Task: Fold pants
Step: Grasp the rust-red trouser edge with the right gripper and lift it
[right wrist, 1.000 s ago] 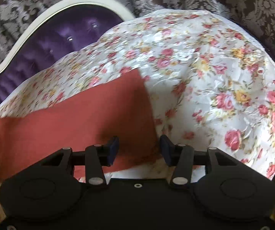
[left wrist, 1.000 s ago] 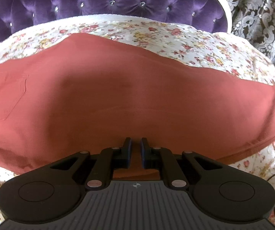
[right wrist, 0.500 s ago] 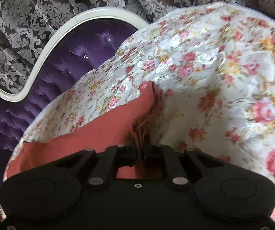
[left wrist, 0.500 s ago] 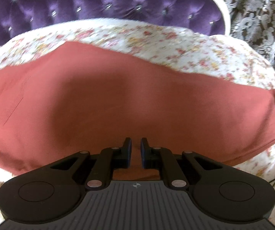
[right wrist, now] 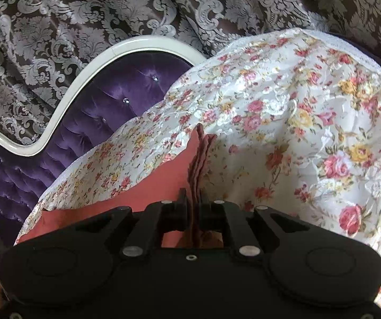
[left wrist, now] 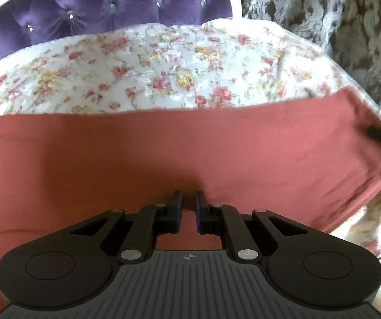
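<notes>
The rust-red pants (left wrist: 180, 148) are stretched across the flowered bedspread (left wrist: 164, 71), raised as a wide band in the left wrist view. My left gripper (left wrist: 188, 204) is shut on the near edge of the pants, with cloth between its fingers. My right gripper (right wrist: 193, 199) is shut on the bunched hem end of the pants (right wrist: 199, 156), whose layers stick up between its fingers. The tip of the right gripper shows at the far right of the left wrist view (left wrist: 376, 132), at the cloth's end.
A purple tufted headboard (left wrist: 84, 13) with a white frame (right wrist: 89, 63) stands behind the bed. Grey patterned curtains (right wrist: 110, 8) hang beyond it. The bed's right edge drops off near the curtain (left wrist: 363, 40).
My right gripper shut on the hem end and lifted it. The pants rose off the bed, and both views tilted up, showing more headboard and curtain.
</notes>
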A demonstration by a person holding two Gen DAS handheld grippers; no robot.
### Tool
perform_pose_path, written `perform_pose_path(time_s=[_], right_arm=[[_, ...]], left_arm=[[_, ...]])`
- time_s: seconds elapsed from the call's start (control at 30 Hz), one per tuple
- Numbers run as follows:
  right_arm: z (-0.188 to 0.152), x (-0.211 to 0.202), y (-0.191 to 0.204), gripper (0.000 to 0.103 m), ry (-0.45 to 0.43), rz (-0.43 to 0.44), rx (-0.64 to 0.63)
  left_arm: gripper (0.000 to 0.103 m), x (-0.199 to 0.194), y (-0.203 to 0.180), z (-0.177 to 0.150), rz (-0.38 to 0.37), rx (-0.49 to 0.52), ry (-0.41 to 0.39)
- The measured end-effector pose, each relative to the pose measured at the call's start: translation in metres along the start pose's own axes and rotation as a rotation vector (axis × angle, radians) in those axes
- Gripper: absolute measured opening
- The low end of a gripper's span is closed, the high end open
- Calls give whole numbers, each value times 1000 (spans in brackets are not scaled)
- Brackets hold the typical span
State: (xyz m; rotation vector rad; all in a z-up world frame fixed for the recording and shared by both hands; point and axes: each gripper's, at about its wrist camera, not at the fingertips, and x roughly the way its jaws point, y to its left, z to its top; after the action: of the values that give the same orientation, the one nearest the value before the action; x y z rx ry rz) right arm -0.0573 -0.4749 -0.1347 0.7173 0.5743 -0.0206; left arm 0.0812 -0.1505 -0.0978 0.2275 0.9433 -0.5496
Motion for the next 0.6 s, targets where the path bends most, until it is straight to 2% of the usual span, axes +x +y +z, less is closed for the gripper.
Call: perform_pose_path(time_s=[0.1,0.17,0.2,0.3,0.37,0.4,0.43,0.47,0.6], right_arm=[[-1,-6,0,14,0,1,20],[0,-11,7,14,-7,7,15],[1,-13,12,15,-11,13,11],[1,-20,31,15,-26,30,0],[1,-26,46,15,-39,38,-13],[1,-28,54,15,-45,39,-18],[1,-30,62,15,-49,42,-24],[1,-33,71,15,-54,48,-29],[1,-37,102,15,-64,62,-50]], left_arm=[[10,-1,-3,1,14,15,8],[10,-7,3,7,-7,-30,1],[10,-11,7,10,-11,-60,-27],[10,-6,18,25,12,-120,-64],[10,7,25,34,45,-152,-52],[10,16,30,36,78,-172,-21],[10,24,34,39,81,-183,6],[10,24,36,40,68,-185,-15],[10,15,40,41,46,-154,3]])
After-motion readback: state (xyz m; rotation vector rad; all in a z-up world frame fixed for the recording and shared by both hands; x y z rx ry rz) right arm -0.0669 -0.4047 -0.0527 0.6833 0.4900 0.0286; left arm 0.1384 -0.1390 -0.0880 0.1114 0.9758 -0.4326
